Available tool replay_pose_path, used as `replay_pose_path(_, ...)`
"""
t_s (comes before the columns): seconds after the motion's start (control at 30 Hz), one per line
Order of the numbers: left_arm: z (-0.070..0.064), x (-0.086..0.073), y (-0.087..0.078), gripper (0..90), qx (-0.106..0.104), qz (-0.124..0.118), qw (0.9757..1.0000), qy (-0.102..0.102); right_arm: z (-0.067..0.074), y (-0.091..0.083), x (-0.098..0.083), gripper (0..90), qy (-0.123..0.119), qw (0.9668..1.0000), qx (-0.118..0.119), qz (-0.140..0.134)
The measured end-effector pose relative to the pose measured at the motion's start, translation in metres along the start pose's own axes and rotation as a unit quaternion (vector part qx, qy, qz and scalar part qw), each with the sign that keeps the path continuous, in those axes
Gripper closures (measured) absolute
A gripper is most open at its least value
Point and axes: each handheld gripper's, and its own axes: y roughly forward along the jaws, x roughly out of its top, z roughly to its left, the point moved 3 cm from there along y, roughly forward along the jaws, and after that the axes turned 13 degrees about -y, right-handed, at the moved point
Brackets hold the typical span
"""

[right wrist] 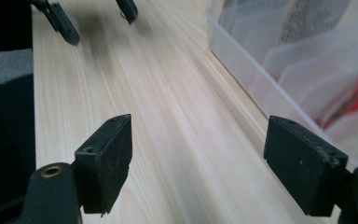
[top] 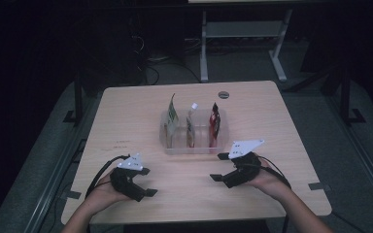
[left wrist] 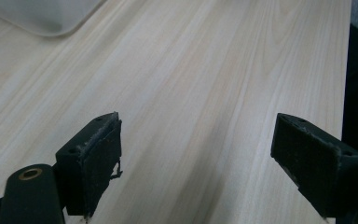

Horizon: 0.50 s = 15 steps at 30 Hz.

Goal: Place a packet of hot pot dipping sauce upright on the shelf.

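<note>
Pale wood-grain worktop [top: 126,116] under dim light, grey floor and a white metal frame [top: 204,48] behind. Near mid-worktop, a clear plastic divided bin [top: 175,145] holding three upright packets — green-and-white [top: 172,114], white-topped [top: 190,127], red [top: 215,121]. Small grey round disc [top: 223,94] beyond the bin. Left gripper [top: 146,182] and right gripper [top: 219,167] low over bare wood, just short of the bin — jaws spread wide, gripping nothing.

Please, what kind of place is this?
Probably a lab or workshop for recording handling tasks: a bare wooden table, a clear plastic organiser with sachets standing in it, and cables and metal frame legs on the dark floor behind.
</note>
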Motion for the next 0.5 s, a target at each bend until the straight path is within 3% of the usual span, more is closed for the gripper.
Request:
replay_pose_path(0.3,0.0,-0.004,0.004,15.8,0.007,0.025,0.9996,0.014,-0.003,-0.01,-0.034,20.2,0.011,0.9985,-0.036,0.039)
replay_pose_path(0.5,0.001,-0.006,0.006,15.9,0.012,0.037,0.9991,0.017,-0.007,-0.02,-0.049,18.3,0.021,0.9975,-0.048,0.047)
